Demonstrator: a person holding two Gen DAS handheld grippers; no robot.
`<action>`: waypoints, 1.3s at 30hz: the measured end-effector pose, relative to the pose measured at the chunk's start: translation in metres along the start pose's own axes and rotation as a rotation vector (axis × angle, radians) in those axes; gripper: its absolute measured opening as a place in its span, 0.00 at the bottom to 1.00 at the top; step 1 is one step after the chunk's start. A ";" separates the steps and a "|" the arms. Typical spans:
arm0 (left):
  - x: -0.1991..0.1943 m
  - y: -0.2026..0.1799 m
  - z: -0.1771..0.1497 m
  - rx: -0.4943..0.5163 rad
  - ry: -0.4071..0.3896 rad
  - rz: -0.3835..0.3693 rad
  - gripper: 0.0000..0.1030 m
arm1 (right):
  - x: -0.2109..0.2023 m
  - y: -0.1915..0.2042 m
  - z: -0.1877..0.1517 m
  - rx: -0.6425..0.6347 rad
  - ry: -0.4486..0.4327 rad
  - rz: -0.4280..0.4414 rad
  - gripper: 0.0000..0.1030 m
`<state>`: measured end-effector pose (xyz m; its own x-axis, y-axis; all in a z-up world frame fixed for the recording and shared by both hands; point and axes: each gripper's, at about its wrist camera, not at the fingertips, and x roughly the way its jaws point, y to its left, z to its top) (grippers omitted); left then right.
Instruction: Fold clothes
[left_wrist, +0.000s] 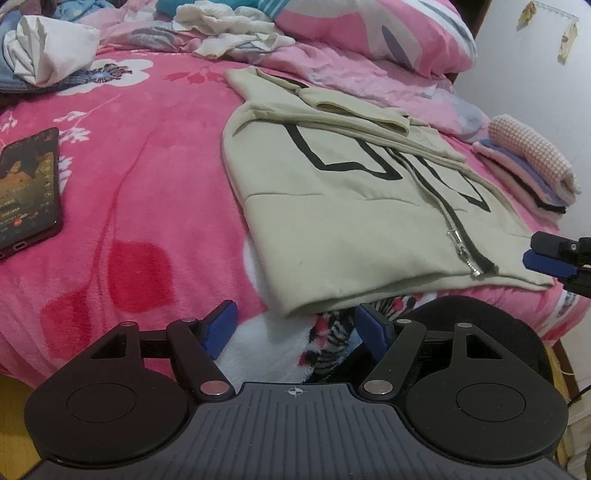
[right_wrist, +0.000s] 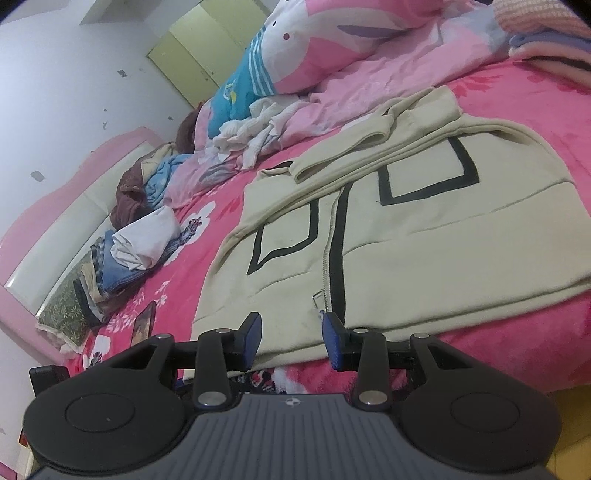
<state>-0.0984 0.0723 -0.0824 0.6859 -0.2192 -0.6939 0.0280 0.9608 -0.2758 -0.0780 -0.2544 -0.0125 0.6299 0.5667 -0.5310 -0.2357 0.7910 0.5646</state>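
Note:
A beige zip-up hoodie (left_wrist: 332, 214) with black outlined shapes lies flat on the pink floral blanket (left_wrist: 147, 177), sleeves folded across its top. It also shows in the right wrist view (right_wrist: 424, 236). My left gripper (left_wrist: 295, 328) is open and empty, just short of the hoodie's near hem. My right gripper (right_wrist: 291, 339) is open and empty at the hem near the zipper pull (right_wrist: 317, 297); its fingertips (left_wrist: 546, 254) show at the right edge of the left wrist view.
A phone (left_wrist: 27, 188) lies on the blanket at left. A pile of unfolded clothes (left_wrist: 48, 55) sits at far left, white garments (left_wrist: 229, 29) and a pink pillow (left_wrist: 388, 33) behind. A folded stack (left_wrist: 528, 166) lies right of the hoodie.

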 end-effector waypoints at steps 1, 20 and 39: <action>-0.001 0.000 0.000 0.002 0.001 0.001 0.69 | -0.001 0.000 0.000 -0.001 0.000 -0.001 0.37; 0.004 0.018 0.009 -0.170 -0.008 -0.156 0.58 | -0.015 -0.003 0.002 0.108 0.029 0.182 0.38; -0.008 0.037 0.042 -0.389 -0.034 -0.329 0.06 | 0.074 -0.027 -0.044 0.645 0.197 0.431 0.43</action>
<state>-0.0722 0.1167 -0.0592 0.7098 -0.4877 -0.5083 -0.0216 0.7062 -0.7077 -0.0580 -0.2238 -0.0947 0.4243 0.8701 -0.2506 0.0837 0.2378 0.9677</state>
